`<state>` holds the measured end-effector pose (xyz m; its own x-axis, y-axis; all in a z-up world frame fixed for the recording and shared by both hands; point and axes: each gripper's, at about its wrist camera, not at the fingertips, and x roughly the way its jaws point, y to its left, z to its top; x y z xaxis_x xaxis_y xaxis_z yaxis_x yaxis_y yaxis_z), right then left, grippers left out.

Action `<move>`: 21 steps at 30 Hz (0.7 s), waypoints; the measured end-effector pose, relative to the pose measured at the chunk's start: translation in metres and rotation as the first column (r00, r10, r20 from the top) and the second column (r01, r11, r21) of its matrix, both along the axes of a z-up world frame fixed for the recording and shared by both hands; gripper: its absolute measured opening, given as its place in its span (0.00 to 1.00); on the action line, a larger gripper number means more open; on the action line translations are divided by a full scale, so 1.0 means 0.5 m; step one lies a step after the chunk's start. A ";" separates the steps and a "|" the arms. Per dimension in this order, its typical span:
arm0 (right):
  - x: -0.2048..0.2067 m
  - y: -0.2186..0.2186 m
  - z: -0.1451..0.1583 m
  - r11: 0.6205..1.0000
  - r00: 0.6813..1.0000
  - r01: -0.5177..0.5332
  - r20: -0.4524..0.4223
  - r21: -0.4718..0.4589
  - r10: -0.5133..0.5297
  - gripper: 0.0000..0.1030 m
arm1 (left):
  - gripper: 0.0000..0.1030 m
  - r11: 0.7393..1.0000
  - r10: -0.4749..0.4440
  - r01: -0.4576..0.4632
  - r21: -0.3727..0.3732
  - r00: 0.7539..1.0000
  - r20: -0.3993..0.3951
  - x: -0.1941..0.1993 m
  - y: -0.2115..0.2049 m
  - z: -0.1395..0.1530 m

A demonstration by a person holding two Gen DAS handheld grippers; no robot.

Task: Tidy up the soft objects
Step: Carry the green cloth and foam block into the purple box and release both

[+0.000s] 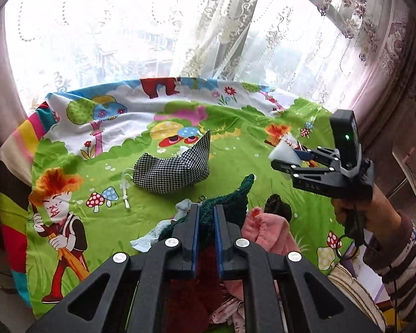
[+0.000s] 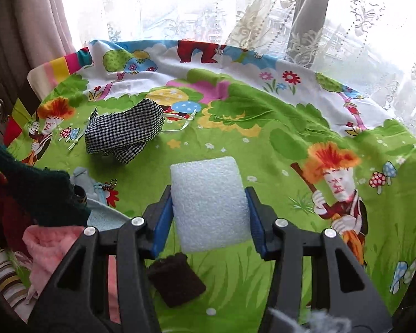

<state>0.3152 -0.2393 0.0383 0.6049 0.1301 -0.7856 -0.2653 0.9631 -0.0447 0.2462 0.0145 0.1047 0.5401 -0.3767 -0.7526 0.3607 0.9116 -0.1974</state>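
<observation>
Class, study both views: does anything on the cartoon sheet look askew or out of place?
The checked face mask lies crumpled, one corner poking up. Clothes sit heaped at the near edge, including a pink garment. Nothing looks spilled or damaged.

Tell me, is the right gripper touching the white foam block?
Touching. The right wrist view shows the white foam block squeezed between both blue pads of the right gripper, lifted off the cartoon cloth.

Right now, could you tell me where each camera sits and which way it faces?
Left wrist: on the left tongs, angled down at the cartoon sheet toward the lace curtain; shut on a dark green knit; the person's right hand shows.
Right wrist: on the right tongs, same heading; gripping a white foam block.
Shared: the checkered face mask, the sheet, the curtain.
</observation>
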 end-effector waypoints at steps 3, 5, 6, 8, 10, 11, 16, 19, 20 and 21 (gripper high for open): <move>-0.050 -0.011 0.023 1.000 1.000 0.016 0.027 0.014 -0.017 0.52 | 0.10 0.999 0.027 -0.026 -0.029 0.999 0.042 -0.023 0.000 0.025; -0.089 -0.023 0.038 0.999 0.999 0.026 0.044 0.025 -0.027 0.52 | 0.10 0.999 0.036 -0.033 -0.040 0.997 0.066 -0.040 -0.002 0.045; -0.108 -0.028 0.044 0.999 0.998 0.032 0.051 0.030 -0.033 0.52 | 0.10 0.998 0.038 -0.035 -0.044 0.996 0.075 -0.047 -0.004 0.053; -0.143 -0.036 0.051 0.998 0.998 0.041 0.056 0.040 -0.043 0.52 | 0.10 0.998 0.039 -0.034 -0.053 0.995 0.087 -0.064 -0.010 0.068; -0.180 -0.044 0.056 0.997 0.997 0.051 0.058 0.056 -0.054 0.52 | 0.10 0.998 0.039 -0.033 -0.059 0.994 0.103 -0.083 -0.017 0.081; -0.201 -0.048 0.058 0.996 0.996 0.059 0.059 0.060 -0.062 0.52 | 0.10 0.998 0.038 -0.032 -0.059 0.993 0.112 -0.094 -0.022 0.087; -0.306 -0.066 0.061 0.994 0.995 0.076 0.066 0.080 -0.081 0.52 | 0.10 0.995 0.009 0.003 -0.097 0.992 0.127 -0.150 -0.057 0.104; -0.375 -0.097 0.058 0.991 0.991 0.108 0.068 0.083 -0.114 0.52 | 0.10 0.991 -0.022 0.037 -0.131 0.993 0.115 -0.188 -0.088 0.100; -0.398 -0.115 0.057 0.989 0.989 0.124 0.065 0.085 -0.130 0.52 | 0.10 0.990 -0.035 0.050 -0.135 0.993 0.113 -0.202 -0.102 0.098; -0.422 -0.139 0.054 0.985 0.986 0.149 0.059 0.088 -0.154 0.52 | 0.10 0.988 -0.050 0.065 -0.137 0.993 0.112 -0.214 -0.114 0.094</move>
